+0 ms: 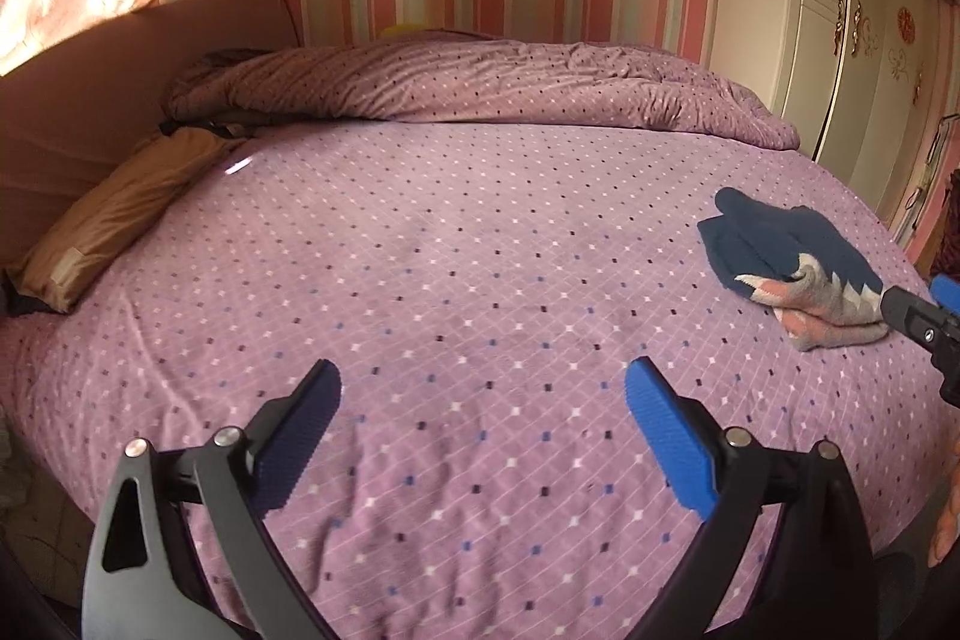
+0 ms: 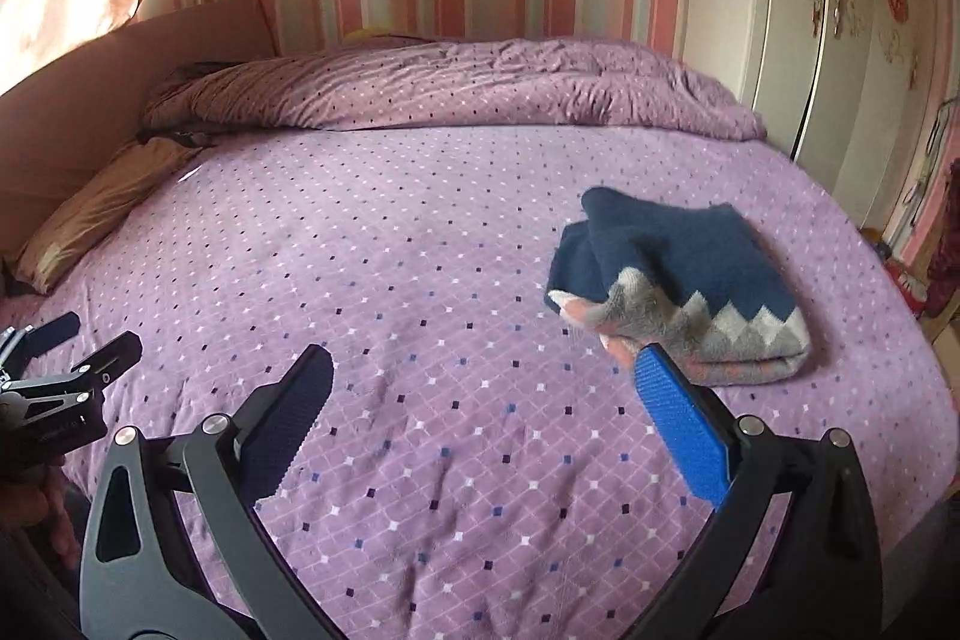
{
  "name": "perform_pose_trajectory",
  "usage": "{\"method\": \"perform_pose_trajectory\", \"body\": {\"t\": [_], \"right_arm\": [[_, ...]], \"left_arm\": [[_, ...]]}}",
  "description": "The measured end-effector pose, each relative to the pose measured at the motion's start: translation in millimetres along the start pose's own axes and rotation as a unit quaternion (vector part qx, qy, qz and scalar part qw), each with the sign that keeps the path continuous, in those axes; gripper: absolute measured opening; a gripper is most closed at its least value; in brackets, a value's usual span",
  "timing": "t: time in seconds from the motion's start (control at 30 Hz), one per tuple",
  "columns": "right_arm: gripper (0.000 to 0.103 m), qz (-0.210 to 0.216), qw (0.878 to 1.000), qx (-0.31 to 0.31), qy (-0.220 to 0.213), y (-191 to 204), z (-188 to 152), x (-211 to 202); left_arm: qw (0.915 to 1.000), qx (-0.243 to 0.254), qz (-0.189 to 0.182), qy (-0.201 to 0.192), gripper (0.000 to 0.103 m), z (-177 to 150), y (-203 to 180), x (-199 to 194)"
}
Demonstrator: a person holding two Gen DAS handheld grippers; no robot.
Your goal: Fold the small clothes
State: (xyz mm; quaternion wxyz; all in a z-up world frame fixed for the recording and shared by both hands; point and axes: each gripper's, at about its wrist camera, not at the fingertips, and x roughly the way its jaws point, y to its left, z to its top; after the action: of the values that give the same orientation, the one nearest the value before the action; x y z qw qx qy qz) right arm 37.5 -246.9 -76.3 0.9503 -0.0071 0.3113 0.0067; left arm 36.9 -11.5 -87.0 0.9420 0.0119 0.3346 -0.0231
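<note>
A small knitted garment [image 2: 684,280], navy with a grey, white and pink zigzag band, lies folded into a bundle on the right side of the purple bed; it also shows in the left wrist view [image 1: 792,259]. My right gripper [image 2: 483,376] is open and empty, its blue right finger [image 2: 678,418] just in front of the bundle's near edge. My left gripper [image 1: 483,388] is open and empty over bare sheet, well left of the garment. The right gripper's tip shows at the right edge of the left wrist view [image 1: 912,316].
The bed sheet [image 1: 456,280] is purple with small squares. A bunched purple duvet [image 1: 480,88] lies along the far side. A tan pillow [image 1: 120,208] and brown headboard [image 1: 78,100] are at left. A white wardrobe [image 1: 840,10] stands at right.
</note>
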Motion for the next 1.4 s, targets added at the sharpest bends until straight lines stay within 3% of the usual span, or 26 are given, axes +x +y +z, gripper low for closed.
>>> {"method": "perform_pose_trajectory", "body": {"t": [0.17, 0.5, 0.7, 1.23, 1.4], "right_arm": [[0.1, 0.001, 1.0, -0.003, -0.001, 12.3, -4.8, -14.0], [0.1, -0.014, 1.0, -0.001, -0.011, 12.1, -6.1, -24.3], [0.1, -0.016, 1.0, -0.008, -0.001, 16.3, -8.1, -20.0], [0.1, -0.017, 1.0, -0.016, 0.01, 18.6, -12.3, -8.5], [0.1, -0.015, 1.0, -0.016, 0.016, 18.7, -16.9, -1.8]], "left_arm": [[0.9996, 0.019, 0.011, -0.016, 0.101, -6.8, -2.8, -18.7], [0.9998, 0.007, 0.007, -0.02, 0.101, -9.5, 3.9, -27.3], [0.9999, 0.008, 0.005, -0.014, 0.101, -9.3, 4.8, -24.5], [0.9988, 0.0, 0.043, -0.021, 0.101, -3.6, 15.4, -20.1], [0.9991, -0.012, 0.03, -0.027, 0.101, -2.2, 18.7, -22.9]]}}
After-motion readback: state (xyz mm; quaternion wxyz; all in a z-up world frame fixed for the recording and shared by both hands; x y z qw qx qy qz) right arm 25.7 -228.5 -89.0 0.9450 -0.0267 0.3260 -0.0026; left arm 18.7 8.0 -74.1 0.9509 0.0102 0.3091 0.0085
